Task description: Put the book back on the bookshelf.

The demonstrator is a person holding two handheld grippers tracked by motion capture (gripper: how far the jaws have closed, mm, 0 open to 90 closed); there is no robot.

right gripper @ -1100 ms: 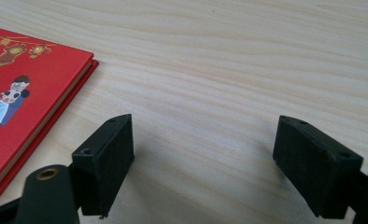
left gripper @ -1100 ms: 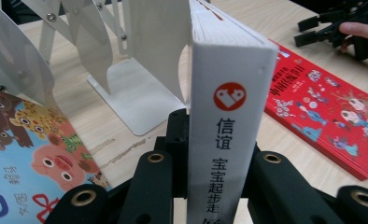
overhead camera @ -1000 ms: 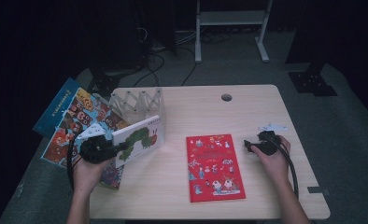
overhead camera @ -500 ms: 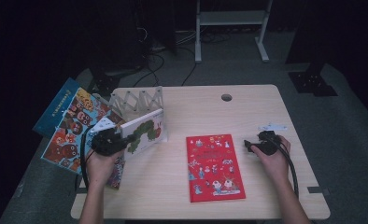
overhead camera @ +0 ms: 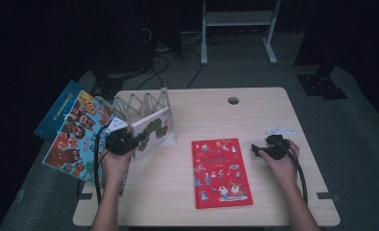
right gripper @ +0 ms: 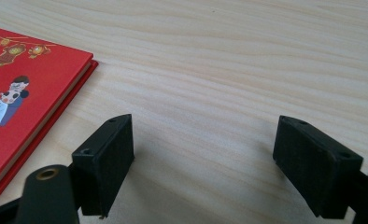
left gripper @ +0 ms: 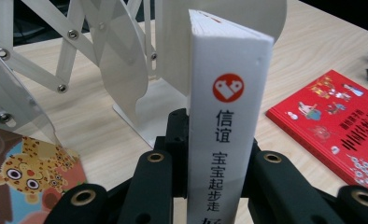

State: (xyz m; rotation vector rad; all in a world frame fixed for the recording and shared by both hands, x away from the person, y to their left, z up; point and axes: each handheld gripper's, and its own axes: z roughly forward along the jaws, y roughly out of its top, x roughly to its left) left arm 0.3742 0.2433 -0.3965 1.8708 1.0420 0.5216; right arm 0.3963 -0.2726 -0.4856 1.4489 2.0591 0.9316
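My left gripper (overhead camera: 125, 143) is shut on the spine of a white picture book (overhead camera: 154, 130) with a green caterpillar on its cover, held upright next to a white accordion book rack (overhead camera: 142, 103). In the left gripper view the jaws squeeze the white spine (left gripper: 226, 116) from both sides, and the rack (left gripper: 102, 60) stands just behind and to the left. A red picture book (overhead camera: 220, 171) lies flat in the middle of the table. My right gripper (overhead camera: 257, 150) rests to the right of it, open and holding nothing (right gripper: 203, 154), with the red book's corner (right gripper: 23, 93) to its left.
Several colourful picture books (overhead camera: 72, 130) lie fanned out over the table's left edge. The wooden table (overhead camera: 255, 115) has a cable hole (overhead camera: 233, 100) near its far edge. A white stand (overhead camera: 238, 21) and cables are on the floor beyond.
My left hand has carried the white book to the right and a little lower, closer to the rack. The right hand and the red book have stayed put.
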